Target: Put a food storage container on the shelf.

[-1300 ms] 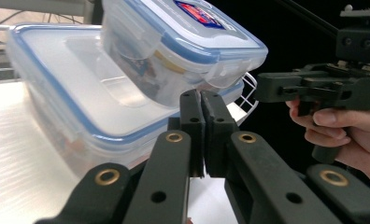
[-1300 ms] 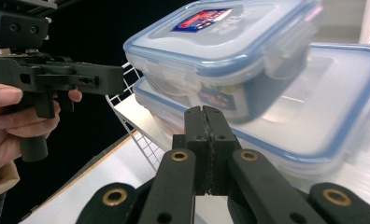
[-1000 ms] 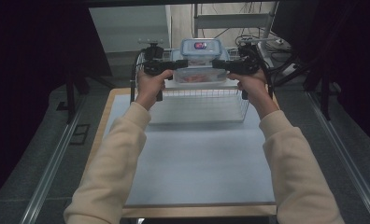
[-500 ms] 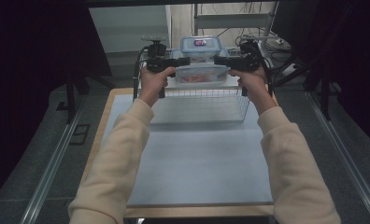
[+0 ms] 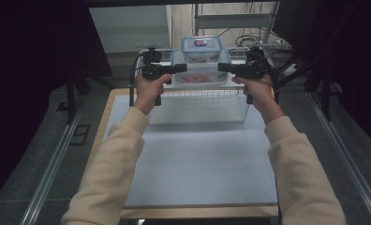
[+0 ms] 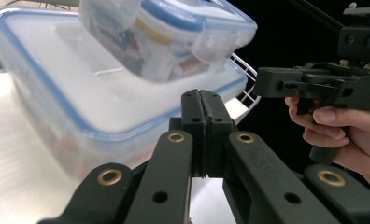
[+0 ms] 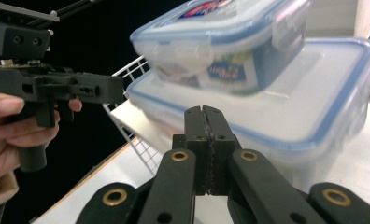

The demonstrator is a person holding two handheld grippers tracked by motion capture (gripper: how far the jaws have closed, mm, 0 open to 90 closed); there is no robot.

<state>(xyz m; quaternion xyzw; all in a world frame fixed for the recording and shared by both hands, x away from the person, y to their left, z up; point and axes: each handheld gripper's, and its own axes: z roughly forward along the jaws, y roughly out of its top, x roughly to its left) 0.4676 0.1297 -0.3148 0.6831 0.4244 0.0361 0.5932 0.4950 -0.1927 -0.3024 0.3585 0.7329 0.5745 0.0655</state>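
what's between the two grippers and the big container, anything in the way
Nothing visible. The left gripper and right gripper, both shut, press against opposite sides of the large container, which carries the small container above the wire basket.

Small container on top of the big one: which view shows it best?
Right gripper view: the small container shows its lid, clips and label. Left gripper view cuts off its top, blurred. High view shows it whole but far, above the wire basket.
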